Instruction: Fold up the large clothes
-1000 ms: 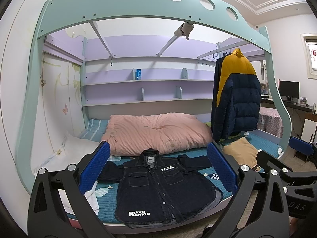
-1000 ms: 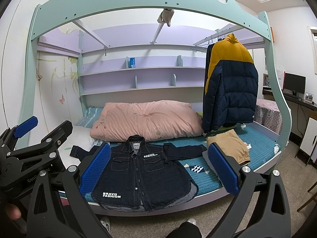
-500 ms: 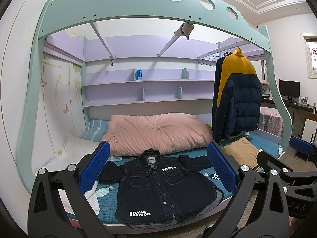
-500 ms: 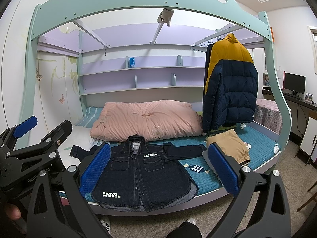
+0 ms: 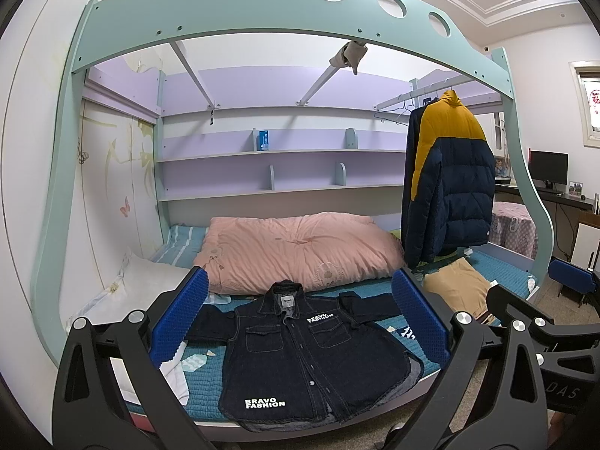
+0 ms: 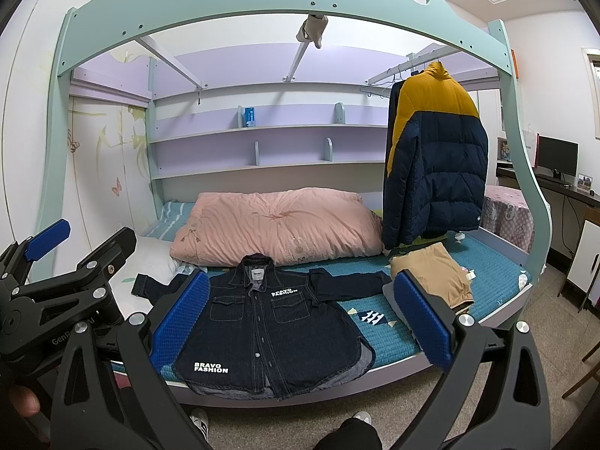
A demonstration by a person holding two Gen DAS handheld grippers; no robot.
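A dark denim jacket with white "BRAVO FASHION" print lies flat, front up, sleeves spread, near the front edge of a teal bed; it also shows in the right wrist view. My left gripper is open and empty, held in the air in front of the bed. My right gripper is open and empty too, beside the left one, also short of the bed. The left gripper's body shows at the left of the right wrist view.
A pink duvet lies behind the jacket. A folded tan garment lies at the right of the bed. A navy and yellow puffer jacket hangs above it. The mint bed frame arches overhead. A white pillow lies left.
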